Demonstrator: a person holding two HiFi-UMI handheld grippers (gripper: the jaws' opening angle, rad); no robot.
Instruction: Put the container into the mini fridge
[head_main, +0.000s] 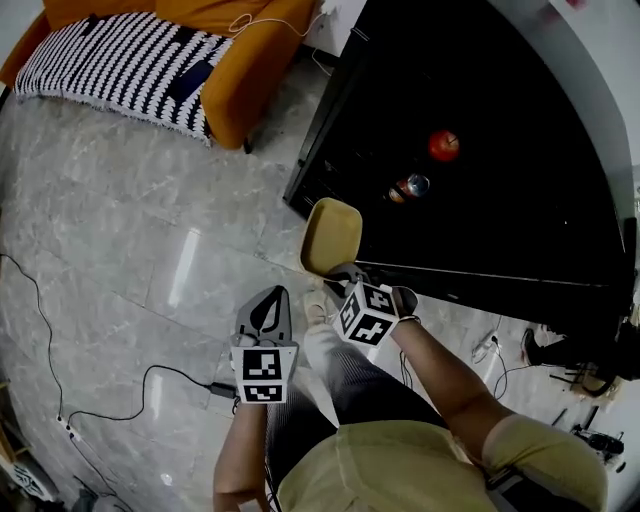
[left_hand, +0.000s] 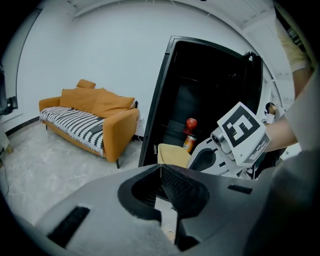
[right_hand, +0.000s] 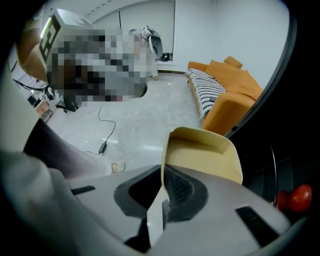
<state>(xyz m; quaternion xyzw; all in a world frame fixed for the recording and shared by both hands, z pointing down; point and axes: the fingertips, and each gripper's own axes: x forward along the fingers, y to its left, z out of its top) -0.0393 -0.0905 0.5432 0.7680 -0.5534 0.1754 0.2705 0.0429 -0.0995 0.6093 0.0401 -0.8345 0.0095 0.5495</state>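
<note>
A cream open container (head_main: 331, 234) hangs in front of the open black mini fridge (head_main: 480, 210). My right gripper (head_main: 338, 276) is shut on the container's rim, and in the right gripper view the thin wall of the container (right_hand: 202, 156) runs down between the jaws of the right gripper (right_hand: 162, 172). My left gripper (head_main: 274, 296) is lower and to the left, jaws closed together with nothing in them. From the left gripper (left_hand: 160, 169) I see the container (left_hand: 172, 155) just before the fridge opening (left_hand: 200, 100).
Inside the fridge stand a red round item (head_main: 443, 145) and a can (head_main: 409, 187). An orange sofa (head_main: 170, 55) with a striped cover lies at the far left. A black cable (head_main: 110, 395) runs over the grey floor. The person's legs are below the grippers.
</note>
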